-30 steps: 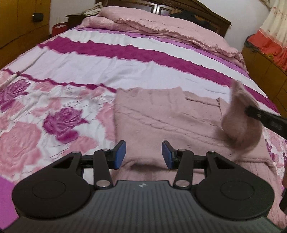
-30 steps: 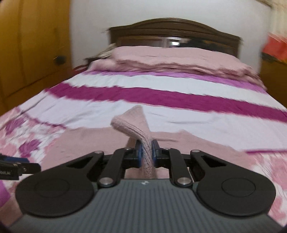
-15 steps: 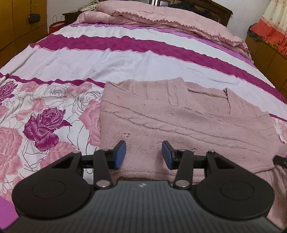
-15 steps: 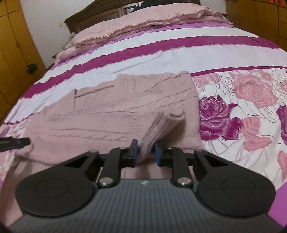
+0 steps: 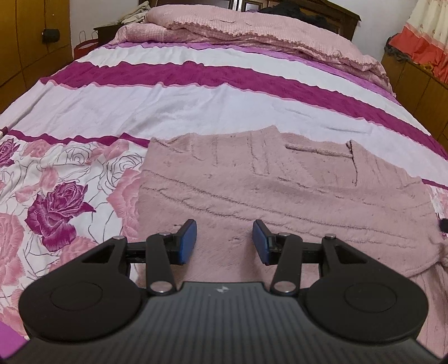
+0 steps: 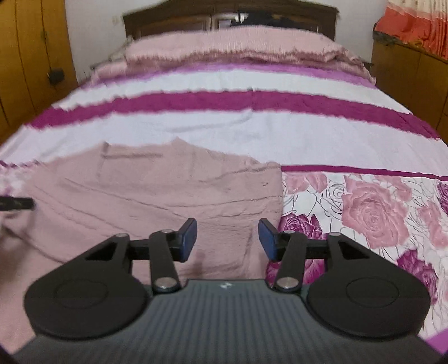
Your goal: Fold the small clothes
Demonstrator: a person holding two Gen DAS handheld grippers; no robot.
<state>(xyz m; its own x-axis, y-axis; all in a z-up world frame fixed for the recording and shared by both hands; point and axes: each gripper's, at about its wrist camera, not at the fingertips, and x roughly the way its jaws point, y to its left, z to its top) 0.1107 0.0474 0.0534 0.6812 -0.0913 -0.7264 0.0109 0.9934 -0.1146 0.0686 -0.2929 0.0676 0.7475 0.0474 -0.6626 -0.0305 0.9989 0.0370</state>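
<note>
Two tools hang over the bed, each with its blue pads spread wide apart and nothing between them. Left tool [image 5: 224, 242] sits low above the near part of a dusty-pink knit sweater [image 5: 268, 190], which lies flat on the bedspread [image 5: 168, 112] with its cable ribs running across and a folded layer on top showing a short seam at the far right. Right tool [image 6: 227, 239] hovers at the sweater's [image 6: 156, 196] right edge, so that its left pad is over the knit and its right pad is over the rose print of the bedspread [image 6: 308, 131]. That view is blurred, so the weave is hard to read there. A dark tip of the left tool pokes in at the left edge of the right view. Floral roses cover the near part of the bedspread on both sides of the sweater; beyond it run white and magenta stripes. A pink quilt [image 5: 252, 30] is bunched at the head of the bed against a dark wooden headboard [image 6: 224, 16]. Wooden cabinets stand on either side of the bed
</note>
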